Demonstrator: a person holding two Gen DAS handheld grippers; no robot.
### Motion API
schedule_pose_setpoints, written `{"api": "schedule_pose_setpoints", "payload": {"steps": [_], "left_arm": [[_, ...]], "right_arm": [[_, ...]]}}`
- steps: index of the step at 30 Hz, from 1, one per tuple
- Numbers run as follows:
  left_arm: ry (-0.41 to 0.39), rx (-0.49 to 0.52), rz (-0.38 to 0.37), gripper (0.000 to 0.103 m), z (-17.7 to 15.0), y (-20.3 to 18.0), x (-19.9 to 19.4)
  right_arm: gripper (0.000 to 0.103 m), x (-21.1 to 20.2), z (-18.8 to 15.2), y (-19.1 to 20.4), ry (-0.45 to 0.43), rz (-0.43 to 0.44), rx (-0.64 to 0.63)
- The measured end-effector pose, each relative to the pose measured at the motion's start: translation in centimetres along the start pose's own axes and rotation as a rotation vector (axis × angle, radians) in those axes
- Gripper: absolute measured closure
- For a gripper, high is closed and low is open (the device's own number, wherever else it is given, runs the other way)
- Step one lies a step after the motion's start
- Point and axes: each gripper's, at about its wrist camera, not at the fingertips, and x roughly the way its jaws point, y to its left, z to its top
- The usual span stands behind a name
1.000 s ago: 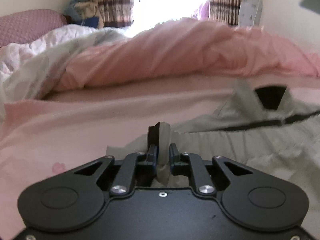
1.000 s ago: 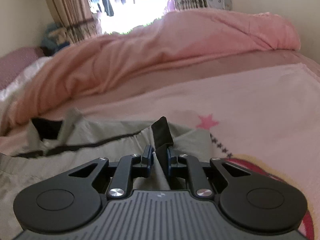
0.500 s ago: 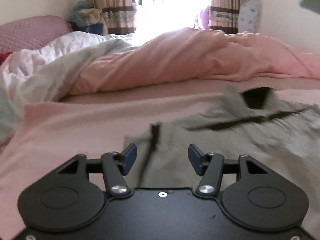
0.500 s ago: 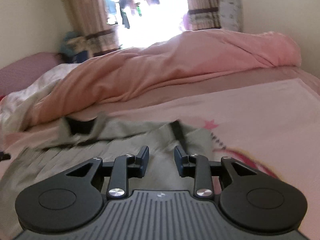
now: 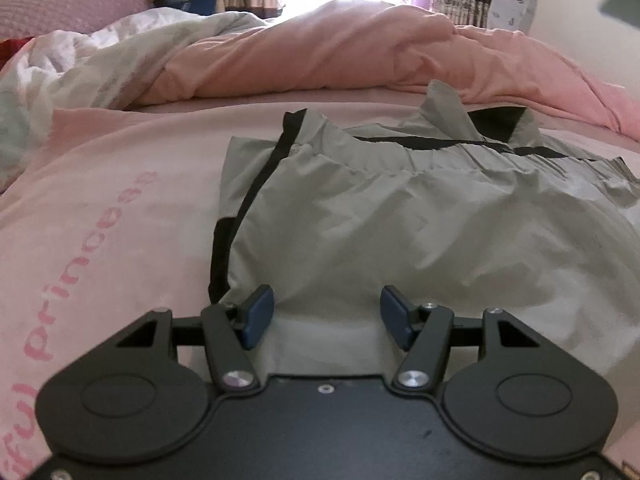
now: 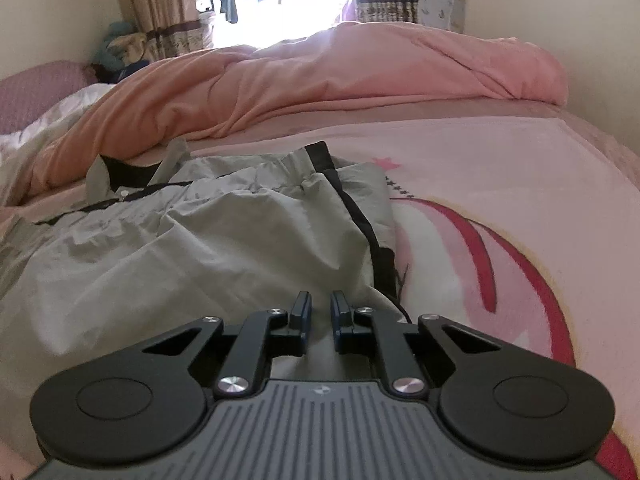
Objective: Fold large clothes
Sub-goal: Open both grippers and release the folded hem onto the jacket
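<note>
A grey shirt with black trim (image 5: 400, 216) lies on the pink blanket, its collar (image 5: 496, 120) at the far end and its sides folded in. My left gripper (image 5: 326, 316) is wide open and empty above the shirt's near left part. In the right wrist view the same shirt (image 6: 208, 240) lies ahead and to the left. My right gripper (image 6: 320, 316) hangs over its near right edge, jaws slightly apart with nothing between them.
A pink blanket with lettering and a cartoon print (image 6: 500, 208) covers the bed. A bunched pink duvet (image 5: 320, 52) and a white quilt (image 5: 80, 52) lie at the far side. Curtains and a bright window stand behind. A wall runs along the right.
Both grippers let go of the shirt's black-trimmed sleeve ends, opened and pulled back and up. The sleeves now lie folded on the shirt. The right jaws have since narrowed.
</note>
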Motion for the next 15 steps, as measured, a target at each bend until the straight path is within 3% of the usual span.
{"api": "schedule_pose_setpoints", "payload": {"steps": [5, 10, 15], "left_arm": [[-0.041, -0.01, 0.057, 0.04, -0.2, -0.3, -3.6], [-0.086, -0.056, 0.086, 0.04, -3.8, -0.4, -8.6], [-0.07, -0.141, 0.05, 0.042, -6.8, -0.7, -9.4]], "right_arm": [[0.076, -2.9, 0.0, -0.3, -0.036, -0.015, 0.035], [0.076, -7.1, -1.6, 0.2, -0.097, -0.06, -0.053], [0.076, -7.2, -3.7, -0.2, -0.071, -0.073, -0.054]]}}
